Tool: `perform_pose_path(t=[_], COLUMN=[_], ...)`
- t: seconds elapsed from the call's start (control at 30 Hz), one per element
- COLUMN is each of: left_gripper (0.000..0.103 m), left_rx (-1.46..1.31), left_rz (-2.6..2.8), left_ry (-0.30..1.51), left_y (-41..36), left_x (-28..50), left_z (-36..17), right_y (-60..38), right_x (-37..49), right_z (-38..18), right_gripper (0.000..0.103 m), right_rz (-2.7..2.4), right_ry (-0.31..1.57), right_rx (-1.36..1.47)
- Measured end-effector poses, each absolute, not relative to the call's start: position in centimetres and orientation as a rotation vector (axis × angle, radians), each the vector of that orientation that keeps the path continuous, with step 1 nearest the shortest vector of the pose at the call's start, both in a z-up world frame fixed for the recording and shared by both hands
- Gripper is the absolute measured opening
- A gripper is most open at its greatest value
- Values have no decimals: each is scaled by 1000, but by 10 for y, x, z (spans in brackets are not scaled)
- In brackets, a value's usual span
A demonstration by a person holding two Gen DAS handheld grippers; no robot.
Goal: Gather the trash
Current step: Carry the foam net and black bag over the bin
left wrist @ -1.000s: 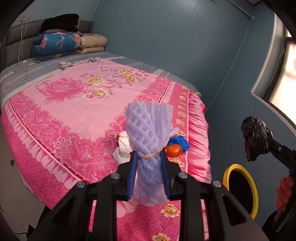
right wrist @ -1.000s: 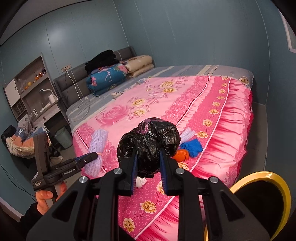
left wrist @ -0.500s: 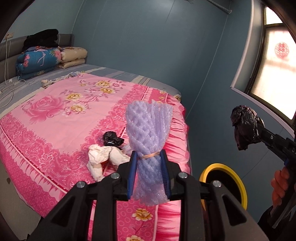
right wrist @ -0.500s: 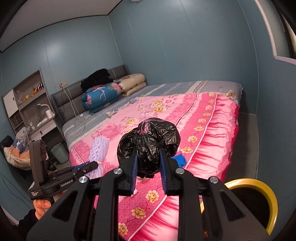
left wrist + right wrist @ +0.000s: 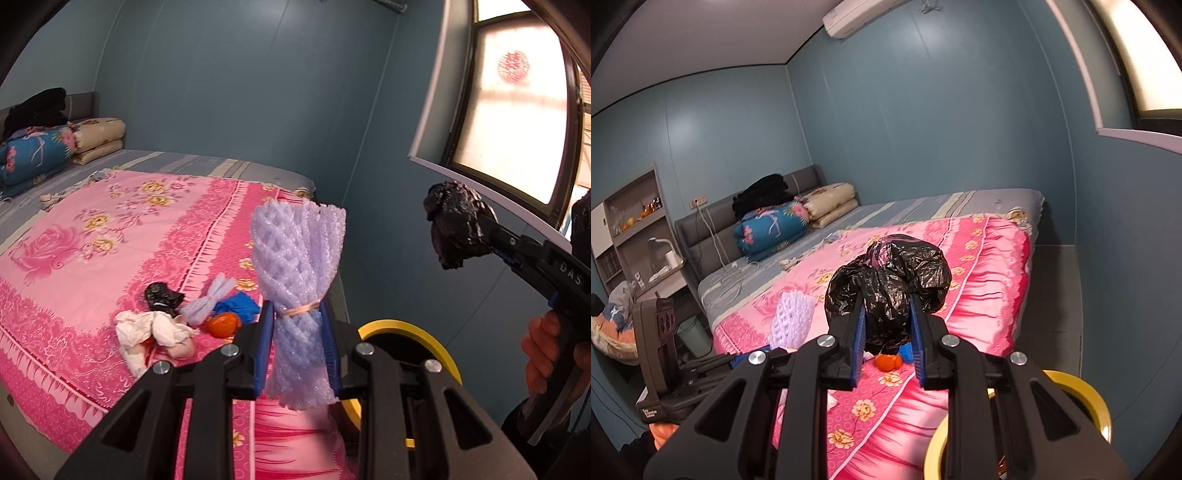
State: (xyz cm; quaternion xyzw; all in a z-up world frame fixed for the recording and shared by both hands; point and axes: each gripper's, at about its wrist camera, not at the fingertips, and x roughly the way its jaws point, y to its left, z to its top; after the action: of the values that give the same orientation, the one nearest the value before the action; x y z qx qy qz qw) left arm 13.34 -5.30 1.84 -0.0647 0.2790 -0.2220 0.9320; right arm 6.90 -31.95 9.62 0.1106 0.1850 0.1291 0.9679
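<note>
Between the left tool's (image 5: pixel 297 345) pads stands lavender foam netting (image 5: pixel 297 258); the right tool (image 5: pixel 886 341) clamps a crumpled black bag (image 5: pixel 890 284).

Open air above yellow-rimmed bin (image 5: pixel 410 328); bed edge (image 5: pixel 334 295) just beside, w/ blue wall (image 5: pixel 388 221) behind

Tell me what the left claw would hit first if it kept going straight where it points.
Probably the pink bedspread near its far edge, or the blue wall behind. The left claw holds foam netting that hides the line; depth is unclear.
</note>
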Motion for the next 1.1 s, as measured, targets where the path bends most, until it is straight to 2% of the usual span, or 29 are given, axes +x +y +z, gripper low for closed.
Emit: perform_pose_path(t=[0.43,1.1], left_gripper=[24,24], left_rx=[-60,37], left_rz=[-589,-710], left_ry=[600,740], left_y=[-119,-208], left_x=[138,139], left_z=[19,-25], right_y=[-363,-419], right_x=[43,47], right_z=[110,94], right_gripper=[21,23], right_rz=[104,9], right_ry=[314,347], right_rx=[246,311])
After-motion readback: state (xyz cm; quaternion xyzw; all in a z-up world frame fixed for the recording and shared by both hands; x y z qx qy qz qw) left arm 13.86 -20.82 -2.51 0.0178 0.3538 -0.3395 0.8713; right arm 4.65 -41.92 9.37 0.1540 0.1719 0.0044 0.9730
